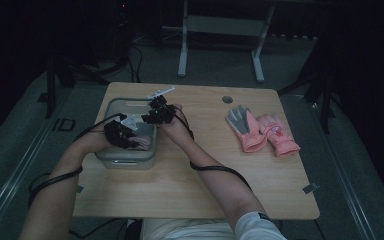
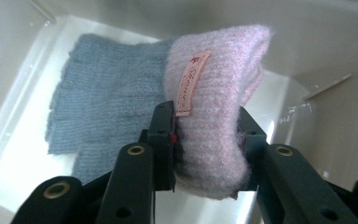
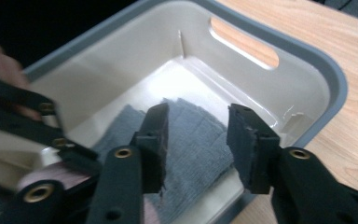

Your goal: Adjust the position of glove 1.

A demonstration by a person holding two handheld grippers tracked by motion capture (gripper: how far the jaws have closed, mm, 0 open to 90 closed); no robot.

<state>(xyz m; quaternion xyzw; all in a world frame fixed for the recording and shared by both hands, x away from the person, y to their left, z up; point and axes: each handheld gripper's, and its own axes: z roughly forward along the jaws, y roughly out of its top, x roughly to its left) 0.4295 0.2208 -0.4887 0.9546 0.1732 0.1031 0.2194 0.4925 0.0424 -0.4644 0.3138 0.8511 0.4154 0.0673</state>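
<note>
In the left gripper view we see the left gripper [image 2: 206, 149] with its jaws clamped on the pink cuff [image 2: 216, 98] of a knitted glove [image 2: 107, 100], the cuff bulging between the two pads. The grey finger part of that glove lies on the floor of the grey-rimmed bin [image 2: 23, 60], so the glove is inside the bin, cuff raised in the jaws.

In the right gripper view the right gripper [image 3: 198, 140] has its jaws standing apart with a clear gap. Nothing is pressed between them; they hang over the bin [image 3: 307, 56], above the grey knit.

From the high view, both grippers sit at the bin [image 1: 111, 106] on the left part of the counter [image 1: 205, 185]. A pair of pink gloves [image 1: 262, 131] lies well apart to the right.
</note>
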